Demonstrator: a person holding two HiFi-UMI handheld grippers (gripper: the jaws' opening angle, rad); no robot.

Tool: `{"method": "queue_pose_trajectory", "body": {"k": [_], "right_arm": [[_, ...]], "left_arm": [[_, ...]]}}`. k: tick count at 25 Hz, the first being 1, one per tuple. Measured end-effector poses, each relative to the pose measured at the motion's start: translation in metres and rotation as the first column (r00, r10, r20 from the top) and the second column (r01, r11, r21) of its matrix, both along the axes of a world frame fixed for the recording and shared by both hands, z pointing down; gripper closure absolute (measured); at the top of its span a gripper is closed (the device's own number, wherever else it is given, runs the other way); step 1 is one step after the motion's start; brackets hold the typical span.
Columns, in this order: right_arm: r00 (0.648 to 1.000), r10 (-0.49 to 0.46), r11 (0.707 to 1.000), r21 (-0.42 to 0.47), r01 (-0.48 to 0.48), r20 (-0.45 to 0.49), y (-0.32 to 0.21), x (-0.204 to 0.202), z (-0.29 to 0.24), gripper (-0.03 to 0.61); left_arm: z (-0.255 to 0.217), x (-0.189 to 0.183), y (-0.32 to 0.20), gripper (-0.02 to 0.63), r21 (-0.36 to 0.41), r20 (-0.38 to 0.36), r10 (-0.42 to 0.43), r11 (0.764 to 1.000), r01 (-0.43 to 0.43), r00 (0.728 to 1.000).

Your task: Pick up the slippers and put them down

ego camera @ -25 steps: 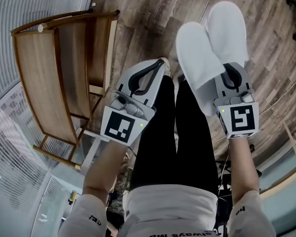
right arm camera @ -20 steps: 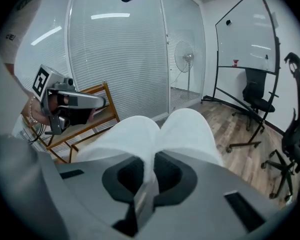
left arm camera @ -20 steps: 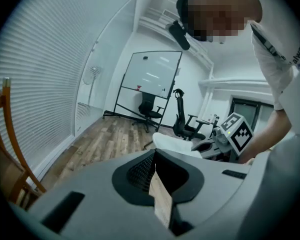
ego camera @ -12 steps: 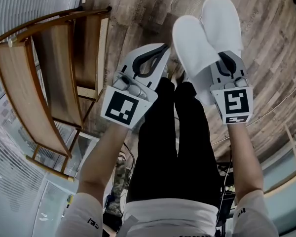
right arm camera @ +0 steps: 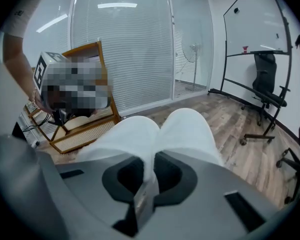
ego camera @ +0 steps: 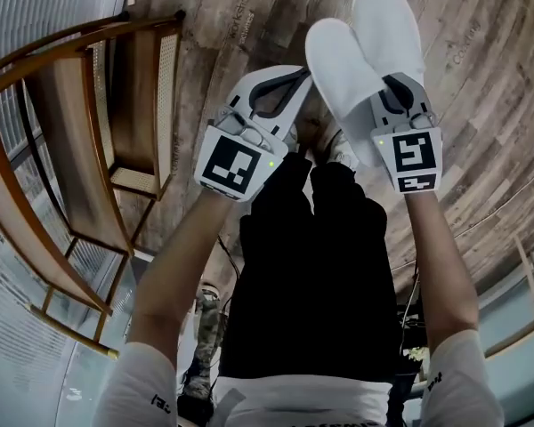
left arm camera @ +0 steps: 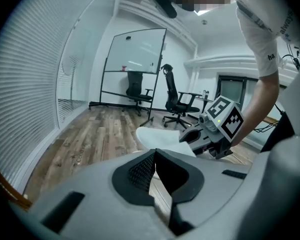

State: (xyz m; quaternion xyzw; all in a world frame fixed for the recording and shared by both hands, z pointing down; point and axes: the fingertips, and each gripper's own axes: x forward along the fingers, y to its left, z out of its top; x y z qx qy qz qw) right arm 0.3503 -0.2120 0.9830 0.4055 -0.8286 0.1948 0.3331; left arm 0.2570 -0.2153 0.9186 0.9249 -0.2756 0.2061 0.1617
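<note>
Two white slippers [ego camera: 360, 47], side by side, pinched at their edges in R gripper [right arm camera: 149, 171], jaws nearly closed on them, over wood floor [ego camera: 481, 78]. L gripper [left arm camera: 154, 156] just beside: jaws together, empty.

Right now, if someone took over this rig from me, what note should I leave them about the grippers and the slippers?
Right gripper: shut on the near ends of both white slippers, held together as a pair with the toes pointing away from the person.
Left gripper: shut, nothing between its jaws.
Slippers: in the air over the wooden floor, to the right of the wooden chair.
Done: the pickup.
Left: set the pair down on the floor, then open the right gripper.
</note>
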Motion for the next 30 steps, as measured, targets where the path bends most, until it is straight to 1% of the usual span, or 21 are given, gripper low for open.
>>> {"method": "queue_pose_trajectory", "body": {"k": [3,6,10,11,12,13,15,16,20,23,24,25,28,29,30], "right_arm": [[1.0,-0.017,1.0,-0.006,0.016,-0.007,-0.008,0.0,0.039,0.548],[1.0,-0.024,1.0,-0.017,0.024,0.01,-0.016,-0.001,0.073,0.548],[0.999,-0.034,0.999,-0.03,0.035,0.035,-0.026,-0.004,0.106,0.546],[0.999,-0.027,0.998,-0.056,0.029,0.042,-0.026,-0.004,0.115,0.528],[0.999,-0.016,0.995,-0.095,0.02,0.045,-0.024,-0.003,0.126,0.395],[0.999,-0.004,0.99,-0.143,0.01,0.04,-0.02,0.0,0.137,0.339],[1.0,0.011,0.976,-0.216,-0.009,0.011,-0.005,0.009,0.151,0.337],[1.0,0.017,0.972,-0.235,-0.017,-0.004,0.002,0.015,0.153,0.337],[0.999,0.03,0.963,-0.266,-0.034,-0.023,0.026,0.025,0.146,0.337],[0.999,0.025,0.966,-0.258,-0.032,-0.029,0.03,0.024,0.143,0.337],[0.999,0.031,0.962,-0.27,-0.035,-0.02,0.031,0.023,0.146,0.334],[0.999,0.039,0.953,-0.3,-0.039,-0.006,0.035,0.021,0.152,0.333],[0.997,0.077,0.905,-0.421,-0.066,0.01,0.053,0.02,0.177,0.332],[0.996,0.091,0.899,-0.432,-0.079,0.007,0.056,0.021,0.18,0.333],[0.995,0.102,0.901,-0.424,-0.089,0.009,0.057,0.021,0.178,0.333]], "left_arm": [[0.036,0.005,-0.002,0.601,-0.002,0.011,0.023,1.0,-0.023,1.0],[0.071,0.01,-0.005,0.601,-0.023,0.026,0.039,0.999,-0.038,0.999],[0.097,0.013,-0.013,0.601,-0.02,0.025,0.048,0.999,-0.048,0.999],[0.099,0.012,-0.015,0.601,-0.02,0.024,0.044,0.999,-0.043,0.999],[0.1,0.01,-0.016,0.601,-0.021,0.024,0.037,0.999,-0.037,0.999],[0.101,0.008,-0.018,0.601,-0.024,0.025,0.03,0.999,-0.029,0.999],[0.098,0.004,-0.016,0.601,-0.034,0.028,0.017,0.999,-0.016,0.999],[0.096,0.003,-0.014,0.601,-0.039,0.03,0.014,0.999,-0.013,0.999],[0.086,-0.003,-0.001,0.601,-0.058,0.037,0.022,0.998,-0.02,0.999],[0.084,-0.007,0.004,0.601,-0.059,0.044,0.026,0.998,-0.023,0.999],[0.085,-0.009,0.005,0.601,-0.061,0.046,0.024,0.998,-0.022,0.999],[0.087,-0.01,0.006,0.601,-0.064,0.048,0.024,0.998,-0.021,0.999],[0.094,-0.011,0.009,0.601,-0.069,0.054,0.026,0.997,-0.022,0.998],[0.096,-0.012,0.01,0.601,-0.07,0.055,0.025,0.997,-0.021,0.998],[0.096,-0.012,0.011,0.601,-0.073,0.056,0.023,0.997,-0.019,0.998]]}}
